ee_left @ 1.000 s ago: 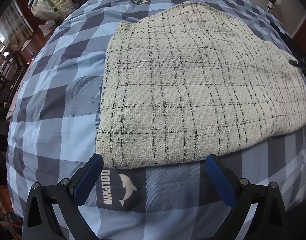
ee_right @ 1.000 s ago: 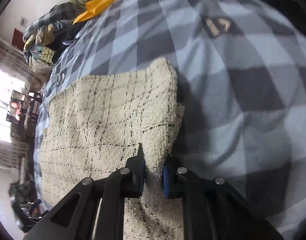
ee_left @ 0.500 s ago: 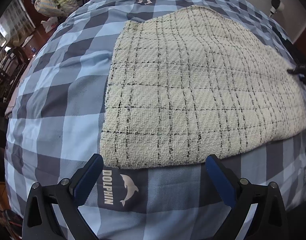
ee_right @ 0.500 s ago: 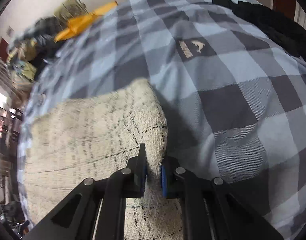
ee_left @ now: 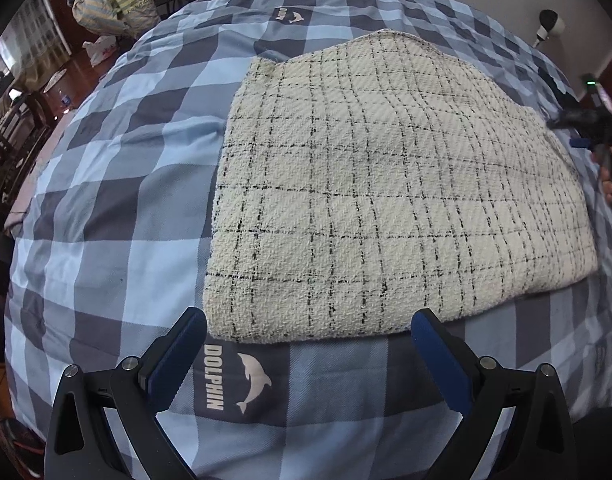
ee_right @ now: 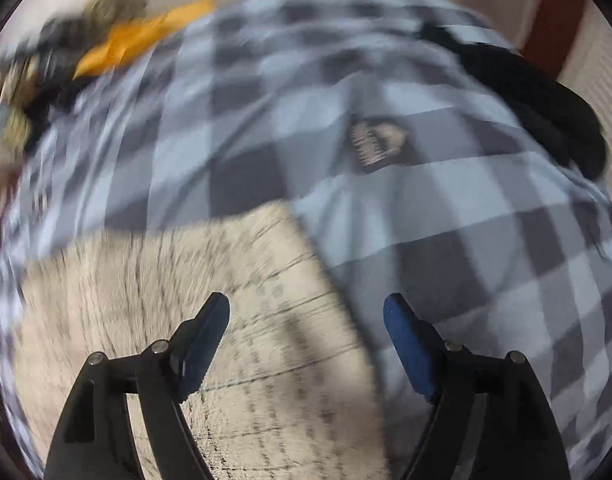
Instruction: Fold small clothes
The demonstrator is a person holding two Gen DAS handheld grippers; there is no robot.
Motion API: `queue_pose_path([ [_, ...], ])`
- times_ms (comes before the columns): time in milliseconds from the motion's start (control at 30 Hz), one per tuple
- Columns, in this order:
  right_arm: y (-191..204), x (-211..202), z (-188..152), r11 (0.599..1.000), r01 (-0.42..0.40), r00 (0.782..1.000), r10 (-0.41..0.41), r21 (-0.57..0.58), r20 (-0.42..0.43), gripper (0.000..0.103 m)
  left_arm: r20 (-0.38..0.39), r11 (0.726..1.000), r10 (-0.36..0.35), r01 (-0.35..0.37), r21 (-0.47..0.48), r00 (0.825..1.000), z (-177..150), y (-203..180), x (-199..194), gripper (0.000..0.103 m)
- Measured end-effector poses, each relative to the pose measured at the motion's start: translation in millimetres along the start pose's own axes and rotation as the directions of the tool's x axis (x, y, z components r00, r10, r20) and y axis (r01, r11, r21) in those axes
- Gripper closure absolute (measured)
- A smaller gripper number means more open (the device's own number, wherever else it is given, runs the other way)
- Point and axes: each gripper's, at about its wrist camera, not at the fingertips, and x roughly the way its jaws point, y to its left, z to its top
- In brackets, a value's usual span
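**Q:** Item one, the garment. Where does it lie?

**A:** Cream checked garment point(ee_left: 386, 200), flat on the blue plaid bedcover point(ee_left: 105, 200). In my left wrist view it fills the centre and runs out toward 3 o'clock; its long axis goes roughly 9 to 3. The near hem sits at 12 o'clock from my left gripper point(ee_left: 308, 354), just beyond the fingertips and not touching them.

**Q:** Left jaws?

**A:** Spread wide, holding nothing. The printed dolphin patch point(ee_left: 235, 378) of the bedcover lies between the fingers.

**Q:** Right side?

**A:** Right gripper point(ee_right: 306, 336), jaws parted wide, nothing clamped. That view is badly blurred. The garment point(ee_right: 165, 320) lies under and to 9 o'clock of the fingers; its edge runs from about 12 o'clock down toward 5, passing between them. Bedcover point(ee_right: 486, 260) lies bare to 3 o'clock.

**Q:** Which is nearer for the next fold?

**A:** My judgement: the right gripper is directly over the garment's end, the left just short of the near long edge. Folding across the long axis would turn on carrying the right-hand end toward 9 o'clock.

**Q:** Surroundings?

**A:** Orange cloth point(ee_right: 145, 36) and a heap of clothes point(ee_left: 113, 4) at the bed's far end, well apart; a dark garment point(ee_right: 546, 108) at 2 o'clock in the right view.
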Motion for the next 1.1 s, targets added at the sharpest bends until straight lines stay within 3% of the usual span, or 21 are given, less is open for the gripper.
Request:
queue_pose_path([
  [67,16,22,-6,0.987,0.125,0.991,-0.129,-0.099,-0.037,0.026,0.002,1.0,0.003,-0.003,0.0,1.0,0,0,0,0.0],
  [100,14,29,-7,0.972,0.211,0.975,-0.217,-0.104,-0.047,0.026,0.001,1.0,0.005,-0.005,-0.002,1.0,1,1,1,0.0],
  [167,-12,30,-8,0.946,0.323,0.945,-0.321,0.03,-0.068,0.027,0.002,1.0,0.009,-0.009,-0.008,1.0,2,3,2,0.0],
  [233,-41,9,-12,0.909,0.358,0.934,-0.352,0.213,-0.068,0.027,0.005,1.0,0.011,-0.011,-0.016,1.0,2,5,2,0.0],
  [300,-47,-27,-22,0.915,0.296,0.951,-0.31,0.275,0.01,0.027,0.01,1.0,0.011,-0.011,-0.017,1.0,3,5,2,0.0],
  [400,-26,-83,-52,0.964,0.161,0.978,-0.185,0.214,0.096,0.026,0.035,1.0,0.015,-0.014,-0.008,0.999,4,1,-2,0.0],
  [467,-8,-107,-79,0.983,0.012,0.995,-0.029,0.185,0.091,0.026,0.054,0.999,0.033,-0.034,0.012,0.998,2,-5,-4,0.0],
  [567,17,-132,-126,0.968,-0.184,0.982,0.176,0.167,0.063,0.026,0.084,0.995,0.077,-0.082,0.061,0.994,-3,-16,-8,0.0],
  [667,45,-144,-169,0.974,-0.191,0.981,0.185,0.121,0.058,0.026,0.101,0.993,0.071,-0.08,0.092,0.992,-9,-24,-12,0.0],
  [800,59,-126,-200,0.976,-0.205,0.978,0.201,0.078,0.049,0.026,0.11,0.992,0.085,-0.095,0.084,0.99,-5,-35,-16,0.0],
  [967,68,-98,-183,0.99,-0.137,0.991,0.137,0.024,0.001,0.026,0.126,0.987,0.081,-0.097,0.125,0.989,22,-65,-11,0.0],
  [1100,65,-81,-165,0.98,-0.183,0.983,0.184,0.074,-0.001,0.026,0.141,0.994,0.013,-0.029,0.11,0.99,63,-92,0,0.0],
])
